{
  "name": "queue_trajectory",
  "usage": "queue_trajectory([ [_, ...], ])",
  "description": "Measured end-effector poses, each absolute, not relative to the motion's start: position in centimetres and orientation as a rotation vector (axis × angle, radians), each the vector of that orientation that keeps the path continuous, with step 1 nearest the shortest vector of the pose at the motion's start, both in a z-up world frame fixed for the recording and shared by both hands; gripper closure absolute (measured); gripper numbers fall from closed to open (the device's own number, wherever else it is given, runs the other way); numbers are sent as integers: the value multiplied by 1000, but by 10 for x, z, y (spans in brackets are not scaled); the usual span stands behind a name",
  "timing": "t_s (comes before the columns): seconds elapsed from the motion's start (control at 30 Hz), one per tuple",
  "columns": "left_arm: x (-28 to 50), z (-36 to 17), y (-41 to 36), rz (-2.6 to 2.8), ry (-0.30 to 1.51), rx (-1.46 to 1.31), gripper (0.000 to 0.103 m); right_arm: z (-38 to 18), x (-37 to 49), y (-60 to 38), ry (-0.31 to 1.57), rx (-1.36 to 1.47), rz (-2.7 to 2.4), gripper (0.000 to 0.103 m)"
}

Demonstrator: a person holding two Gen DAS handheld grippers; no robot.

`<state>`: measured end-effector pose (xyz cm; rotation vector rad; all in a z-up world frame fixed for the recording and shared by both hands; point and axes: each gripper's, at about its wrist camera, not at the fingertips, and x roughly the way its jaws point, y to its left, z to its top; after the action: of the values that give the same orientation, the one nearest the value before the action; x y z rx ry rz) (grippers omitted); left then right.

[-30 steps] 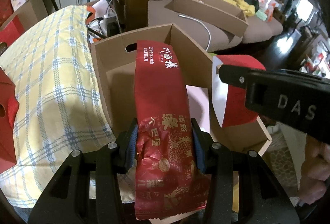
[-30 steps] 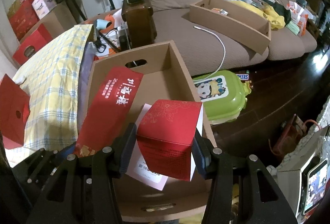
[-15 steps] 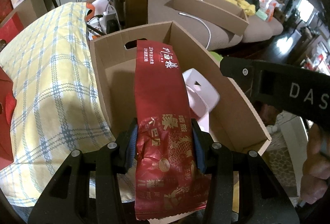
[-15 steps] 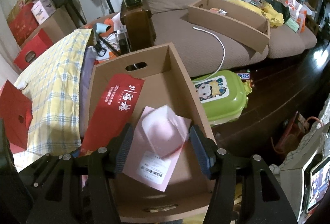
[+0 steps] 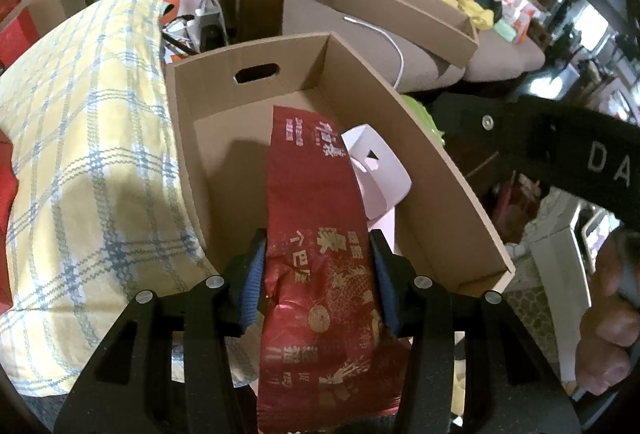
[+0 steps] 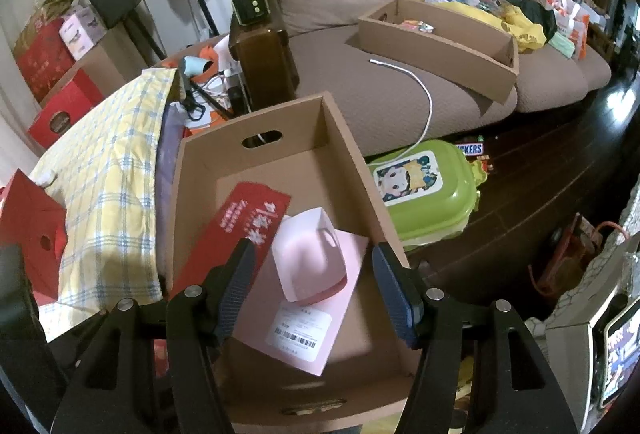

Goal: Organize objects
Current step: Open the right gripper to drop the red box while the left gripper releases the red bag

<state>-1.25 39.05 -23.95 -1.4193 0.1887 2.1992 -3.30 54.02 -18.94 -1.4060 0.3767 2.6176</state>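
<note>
Left hand-held gripper [image 5: 316, 278] grasps the red packet [image 5: 316, 234], angled down into the cardboard box [image 5: 420, 154]; lowering and release appear next. Right hand-held gripper [image 6: 314, 290] hangs above the box, jaws opening, nothing between them; the pink pouch [image 6: 308, 258] lies inside.

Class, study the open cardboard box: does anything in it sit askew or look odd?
Yes. The small pink paper box lies tipped on its side on a pink mailer, and the long red foil packet, gripped by the left gripper, slants into the cardboard box instead of lying flat.
</note>
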Motion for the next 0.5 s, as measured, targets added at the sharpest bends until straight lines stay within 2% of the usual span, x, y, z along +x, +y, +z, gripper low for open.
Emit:
queue_trajectory([
  [0.13, -12, -242, 393, 2190, 200, -1429, 56, -189, -32, 540, 377, -1404, 2617, 40],
  [0.27, -12, -244, 395, 2129, 189, -1464, 42, -189, -32, 540, 375, -1405, 2617, 40],
  [0.5, -10, -240, 397, 2106, 177, -1470, 40, -188, -33, 541, 378, -1401, 2618, 40],
])
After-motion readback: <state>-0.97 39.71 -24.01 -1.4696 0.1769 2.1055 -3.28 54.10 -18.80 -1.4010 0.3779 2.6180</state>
